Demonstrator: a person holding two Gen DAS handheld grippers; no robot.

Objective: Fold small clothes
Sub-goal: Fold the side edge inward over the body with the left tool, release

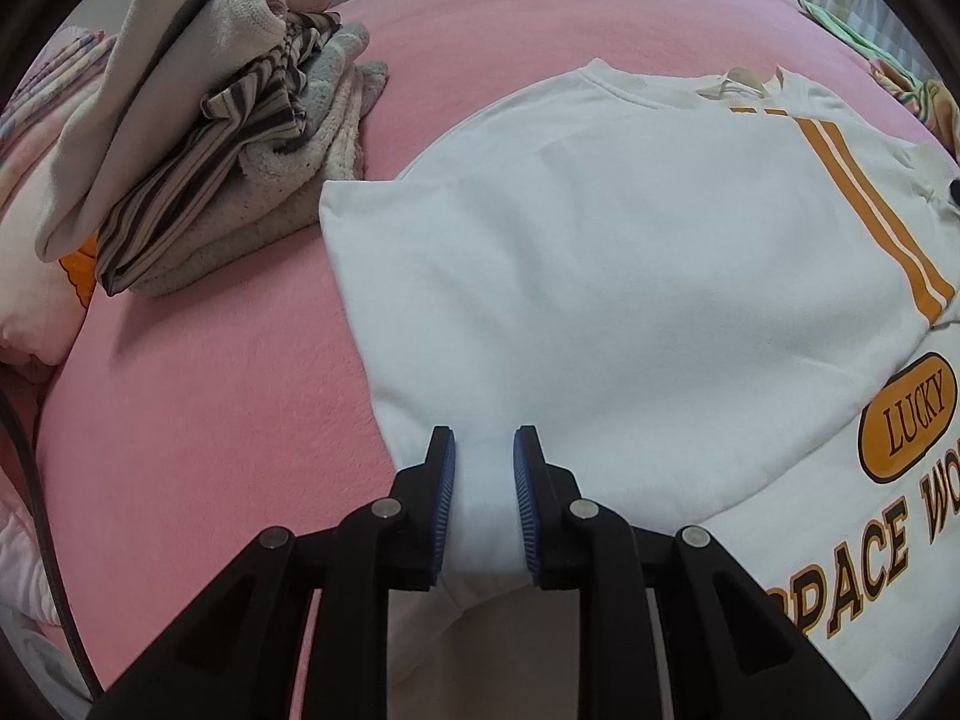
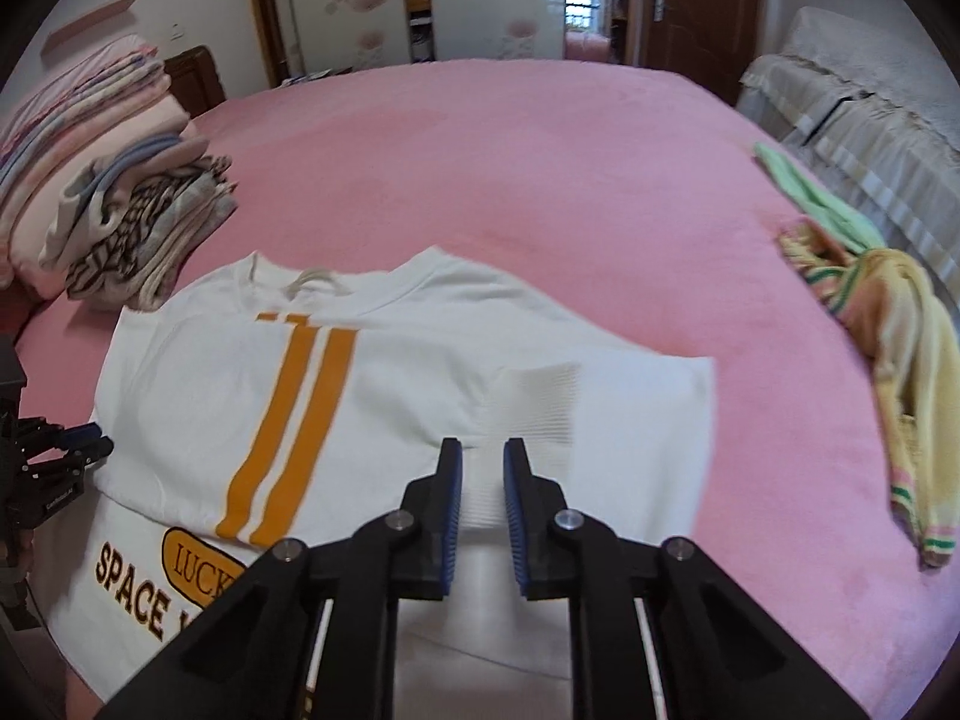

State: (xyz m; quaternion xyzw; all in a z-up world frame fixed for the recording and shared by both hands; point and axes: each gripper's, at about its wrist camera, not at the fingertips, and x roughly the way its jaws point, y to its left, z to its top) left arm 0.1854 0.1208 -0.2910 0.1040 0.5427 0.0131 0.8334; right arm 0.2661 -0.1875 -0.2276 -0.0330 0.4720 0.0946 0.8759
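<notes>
A stack [image 1: 198,168] of folded clothes is sitting well off to the left of the left tongs [image 1: 483,450], out of the way so the middle of the bed [image 1: 198,420] is free for folding. The shirt [image 1: 600,252] is lying spread on the bed directly ahead of both tongs, print side up. Its left side is already turned in over the body, hiding part of the print.

The left tongs are pinching a bunched fold of the shirt's near-left edge between the blue pads, probably to keep that fold pinned or ready to lift. The right tongs [image 2: 482,450] are clenching on the ribbed cuff of the sleeve [image 2: 540,402], apparently to carry it inward; the blur there makes the contact hard to confirm.

Well to the right of the right tongs, a yellow garment [image 2: 888,360] is lying crumpled, likely waiting its turn.
</notes>
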